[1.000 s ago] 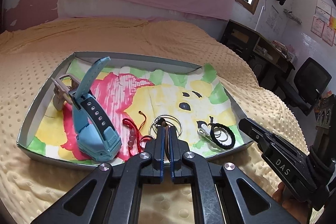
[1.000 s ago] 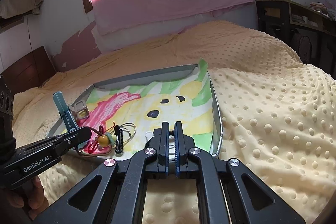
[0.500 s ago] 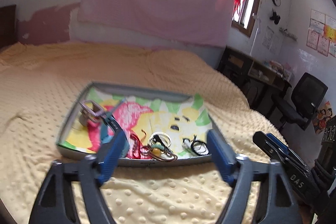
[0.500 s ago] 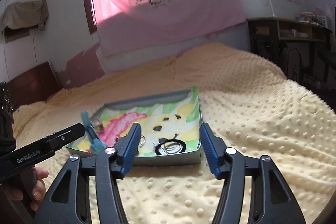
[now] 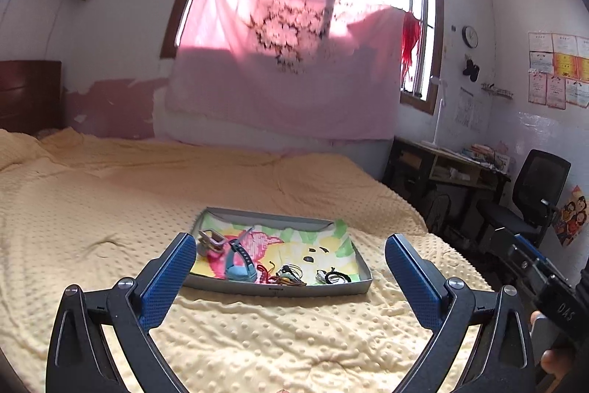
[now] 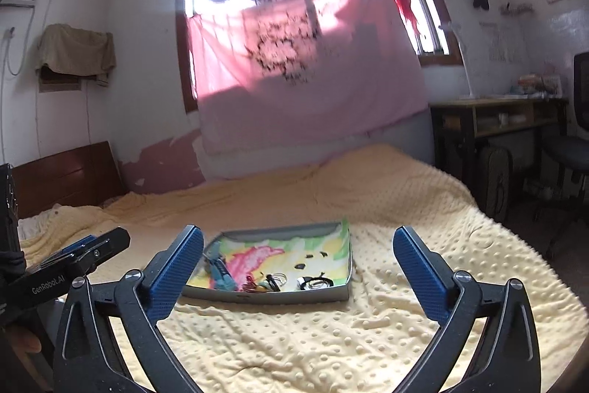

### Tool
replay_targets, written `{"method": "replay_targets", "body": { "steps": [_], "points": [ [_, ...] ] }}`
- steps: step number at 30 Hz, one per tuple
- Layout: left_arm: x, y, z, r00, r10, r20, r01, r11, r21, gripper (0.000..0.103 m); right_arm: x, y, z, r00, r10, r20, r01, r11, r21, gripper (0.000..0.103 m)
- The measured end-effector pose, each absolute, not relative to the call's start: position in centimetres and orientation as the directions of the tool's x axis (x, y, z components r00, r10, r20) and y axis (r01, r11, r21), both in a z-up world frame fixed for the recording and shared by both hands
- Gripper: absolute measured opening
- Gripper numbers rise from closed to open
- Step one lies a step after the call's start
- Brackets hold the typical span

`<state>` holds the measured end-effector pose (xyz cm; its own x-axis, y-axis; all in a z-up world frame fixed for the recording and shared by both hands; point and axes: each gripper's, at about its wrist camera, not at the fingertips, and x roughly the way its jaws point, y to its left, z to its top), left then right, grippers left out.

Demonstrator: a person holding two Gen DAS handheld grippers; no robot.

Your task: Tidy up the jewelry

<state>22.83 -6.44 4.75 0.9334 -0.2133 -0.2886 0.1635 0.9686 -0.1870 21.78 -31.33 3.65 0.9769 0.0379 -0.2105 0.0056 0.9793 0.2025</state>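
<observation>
A grey tray (image 5: 279, 290) with a colourful paper lining lies on the yellow bed. In it are a blue watch (image 5: 239, 264), a silver watch (image 5: 210, 240), a red bead bracelet (image 5: 263, 273), a bundle of rings and cords (image 5: 291, 275) and black hair ties (image 5: 335, 277). My left gripper (image 5: 291, 279) is open and empty, held back from the tray's near side. My right gripper (image 6: 298, 271) is open and empty, also back from the tray (image 6: 272, 297), where the blue watch (image 6: 221, 273) and hair ties (image 6: 316, 282) show.
The dotted yellow blanket (image 5: 110, 227) covers the whole bed. A dark desk (image 5: 441, 172) and an office chair (image 5: 533, 194) stand to the right. A wooden headboard (image 6: 62, 172) is at the left. A pink curtain (image 5: 279, 91) hangs behind.
Both grippers went from shut near the jewelry in the tray to wide open, and both pulled back and up away from the tray. The jewelry stays in the tray.
</observation>
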Motion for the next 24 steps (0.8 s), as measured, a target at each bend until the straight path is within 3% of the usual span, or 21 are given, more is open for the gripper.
{"method": "replay_targets", "body": {
  "steps": [14, 24],
  "points": [
    [9.8, -3.4, 6.7, 0.973, -0.117, -0.2, 0.095, 0.988, -0.12, 0.103, 8.9, -28.9, 6.9, 0.992, 0.039, -0.116, -0.02, 0.986, 0.167, 0.102],
    [4.3, -1.5, 6.2, 0.983, -0.056, -0.175, 0.042, 0.995, -0.086, 0.103, 3.8, -26.9, 6.1, 0.992, 0.047, -0.118, -0.032, 0.992, 0.124, 0.102]
  ]
}}
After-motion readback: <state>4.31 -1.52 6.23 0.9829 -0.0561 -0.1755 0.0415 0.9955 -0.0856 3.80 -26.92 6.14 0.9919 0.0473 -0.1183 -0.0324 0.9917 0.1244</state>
